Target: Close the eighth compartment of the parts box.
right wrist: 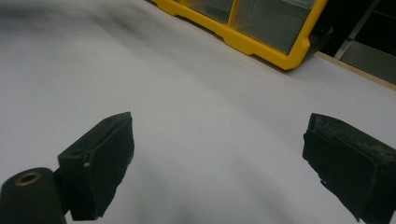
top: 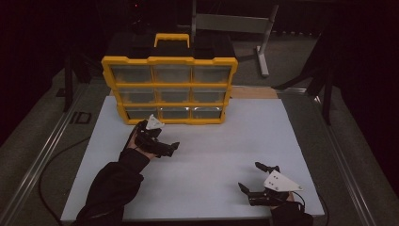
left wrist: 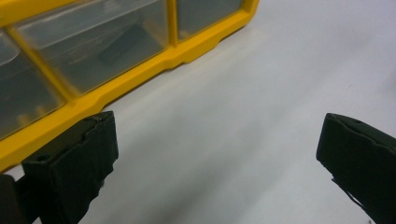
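Observation:
A yellow organizer (top: 169,89) with clear drawers in three rows and a yellow handle on top stands at the back middle of the white table (top: 221,141). My left gripper (top: 159,138) hovers just in front of its bottom row, left of centre. In the left gripper view the gripper (left wrist: 217,135) is open, with bare table between its jaws and the organizer's bottom frame (left wrist: 140,74) close by on the left. My right gripper (top: 254,176) is open near the front right edge. In the right gripper view it (right wrist: 217,126) faces bare table, with the organizer (right wrist: 261,42) far ahead.
A grey metal stand (top: 261,42) rises behind the table at the right. A strip of wood (top: 254,92) shows at the table's back edge. A metal rail (top: 42,155) runs along the left side, and a cable (top: 56,155) trails on the floor there.

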`<state>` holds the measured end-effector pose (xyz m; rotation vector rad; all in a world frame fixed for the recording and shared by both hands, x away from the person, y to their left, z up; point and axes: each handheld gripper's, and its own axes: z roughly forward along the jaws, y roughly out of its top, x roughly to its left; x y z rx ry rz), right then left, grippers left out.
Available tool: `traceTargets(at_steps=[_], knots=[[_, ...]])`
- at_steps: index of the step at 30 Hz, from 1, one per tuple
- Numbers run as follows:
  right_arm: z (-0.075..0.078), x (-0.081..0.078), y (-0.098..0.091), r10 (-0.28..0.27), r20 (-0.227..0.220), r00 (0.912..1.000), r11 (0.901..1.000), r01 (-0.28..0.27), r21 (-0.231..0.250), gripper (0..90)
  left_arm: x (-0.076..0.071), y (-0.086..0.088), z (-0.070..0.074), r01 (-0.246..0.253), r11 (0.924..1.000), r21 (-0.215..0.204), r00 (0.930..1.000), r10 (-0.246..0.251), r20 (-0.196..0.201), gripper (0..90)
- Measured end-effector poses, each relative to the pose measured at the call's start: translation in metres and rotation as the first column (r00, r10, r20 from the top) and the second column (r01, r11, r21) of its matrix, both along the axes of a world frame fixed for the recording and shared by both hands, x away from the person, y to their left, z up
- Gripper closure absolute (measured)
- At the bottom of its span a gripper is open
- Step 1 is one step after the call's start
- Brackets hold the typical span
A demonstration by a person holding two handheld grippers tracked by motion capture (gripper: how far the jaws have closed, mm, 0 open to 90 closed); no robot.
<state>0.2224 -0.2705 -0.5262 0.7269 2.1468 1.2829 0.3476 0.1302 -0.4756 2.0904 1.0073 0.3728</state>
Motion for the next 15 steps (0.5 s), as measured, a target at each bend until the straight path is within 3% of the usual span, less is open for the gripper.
traceTargets(at_steps=[15], knots=[[0.000, 0.000, 0.000, 0.003, -0.002, 1.0000, 1.0000, -0.003, -0.005, 9.0, -0.026, 0.022, -0.010, -0.022, 0.9995, 0.023, 0.9998, 0.022, 0.003, 0.0]])
